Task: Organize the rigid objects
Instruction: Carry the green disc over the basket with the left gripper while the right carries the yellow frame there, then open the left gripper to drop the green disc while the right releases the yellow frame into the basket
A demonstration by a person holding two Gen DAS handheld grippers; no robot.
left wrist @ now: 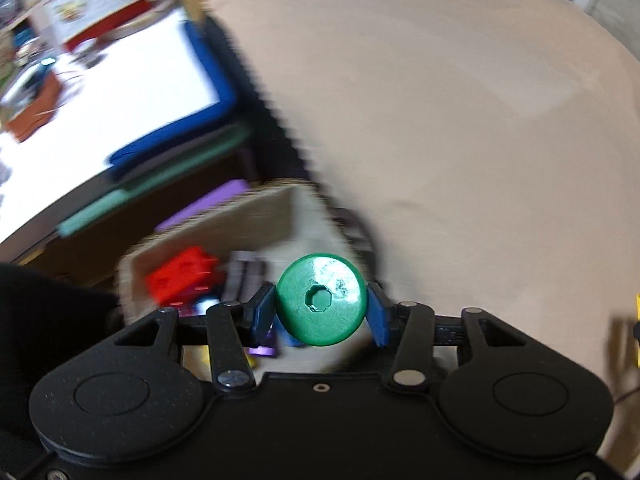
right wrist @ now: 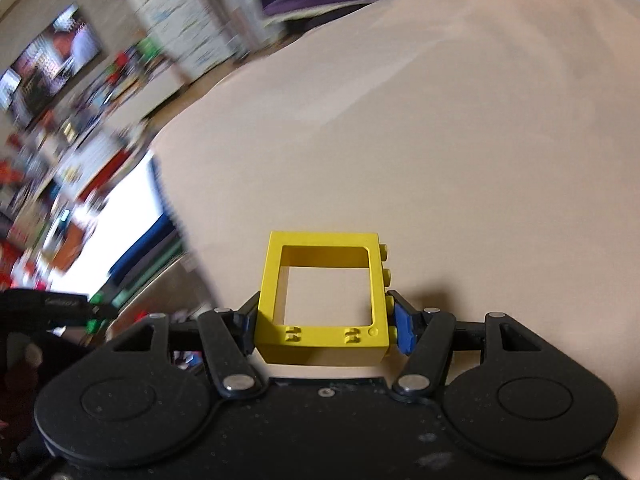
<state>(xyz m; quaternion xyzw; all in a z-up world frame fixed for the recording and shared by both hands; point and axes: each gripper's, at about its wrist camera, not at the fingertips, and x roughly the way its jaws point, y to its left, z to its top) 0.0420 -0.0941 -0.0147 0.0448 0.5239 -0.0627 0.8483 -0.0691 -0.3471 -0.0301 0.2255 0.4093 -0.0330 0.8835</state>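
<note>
Left gripper (left wrist: 321, 307): clamped on a green round piece (left wrist: 321, 300), blue pads (left wrist: 262, 312) pressed to both of its sides. Domed face of the piece turned to the camera, hexagonal socket at its middle, scuffed pale patch on the upper part. Held above the near rim of a cardboard box (left wrist: 224, 220).

Inside the cardboard box: a red studded brick (left wrist: 182, 276) at the left, dark ribbed pieces (left wrist: 248, 276) just beside it, small purple and yellow bits lower down, partly hidden behind the gripper linkage. Heavy motion blur there; exact shapes not readable.

Beyond the cardboard box, up and to the left: a white surface with a blue edge (left wrist: 200, 120), overexposed. To the right of the box and filling most of the view: a beige cloth surface (left wrist: 460, 120).

Right gripper (right wrist: 326, 322): closed on a yellow window-frame brick (right wrist: 324, 292), one pad at each side of its lower end. Frame open through the centre, beige cloth (right wrist: 440, 120) visible through the opening. Studs in a row down the right side of the frame, possibly four. Brick held clear above the cloth, shadow below and behind it.

Left of the yellow frame: blurred shelves and clutter (right wrist: 80, 120), nothing identifiable.
</note>
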